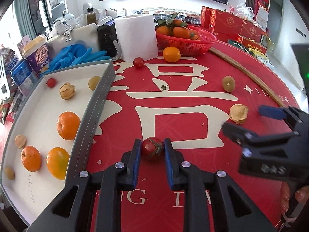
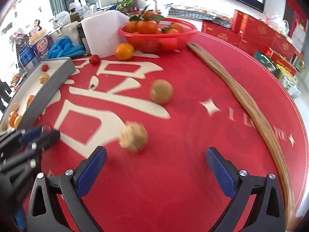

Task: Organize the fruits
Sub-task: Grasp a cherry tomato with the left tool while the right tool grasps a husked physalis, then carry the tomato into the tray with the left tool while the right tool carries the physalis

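My left gripper (image 1: 152, 144) is shut on a red cherry tomato (image 1: 152, 148) low over the red tablecloth. To its left a white tray (image 1: 44, 191) with a grey wall holds several oranges (image 1: 68, 125), husked fruits and a small tomato. My right gripper (image 2: 156, 154) is open and empty; it also shows in the left wrist view (image 1: 243, 116). A papery husked fruit (image 2: 133, 136) lies just ahead of its left finger. A kiwi (image 2: 161, 91) lies farther ahead. A loose orange (image 1: 171, 54) and another cherry tomato (image 1: 138, 62) lie at the back.
A red basket (image 1: 200, 40) of tangerines, a paper roll (image 1: 136, 36), blue gloves (image 1: 77, 56) and a cup stand at the back. A long wooden stick (image 2: 243, 96) lies along the table's right edge. Red boxes are stacked beyond the table.
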### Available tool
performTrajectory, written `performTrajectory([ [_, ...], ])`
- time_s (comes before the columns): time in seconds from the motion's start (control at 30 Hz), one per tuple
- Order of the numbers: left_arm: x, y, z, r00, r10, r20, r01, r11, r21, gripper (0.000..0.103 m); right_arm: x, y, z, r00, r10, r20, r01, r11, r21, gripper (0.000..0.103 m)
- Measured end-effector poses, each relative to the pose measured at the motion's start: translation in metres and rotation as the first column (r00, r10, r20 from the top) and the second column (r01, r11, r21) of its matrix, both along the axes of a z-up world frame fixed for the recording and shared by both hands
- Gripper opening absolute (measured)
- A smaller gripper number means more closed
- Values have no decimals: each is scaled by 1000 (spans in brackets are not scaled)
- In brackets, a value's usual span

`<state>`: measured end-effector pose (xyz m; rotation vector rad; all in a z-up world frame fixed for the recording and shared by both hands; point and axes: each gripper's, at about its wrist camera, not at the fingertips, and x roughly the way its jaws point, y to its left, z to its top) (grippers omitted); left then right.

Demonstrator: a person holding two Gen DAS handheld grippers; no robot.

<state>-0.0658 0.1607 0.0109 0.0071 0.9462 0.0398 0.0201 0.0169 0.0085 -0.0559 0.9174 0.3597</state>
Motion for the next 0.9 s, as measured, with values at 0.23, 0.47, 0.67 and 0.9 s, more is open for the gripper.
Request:
performTrajectory([
  [0.23, -1, 2, 0, 1000, 0, 5, 0, 1000, -14, 25, 1, 8, 10, 1000, 11, 21, -12, 1000, 7, 25],
  [0.47, -4, 4, 3, 1000, -15, 1, 15, 999, -49, 25, -6, -5, 15, 1000, 22, -14, -20, 995, 95, 25],
  [0.67, -14, 22, 25, 998, 5, 55, 0, 996, -88, 25, -13, -3, 31, 999, 34, 4, -34, 993, 116, 25],
  [0.9, -26, 63, 46, 990, 82, 115, -71, 993, -92, 25, -15, 18, 41, 998, 67, 8, -68, 990, 126, 25],
])
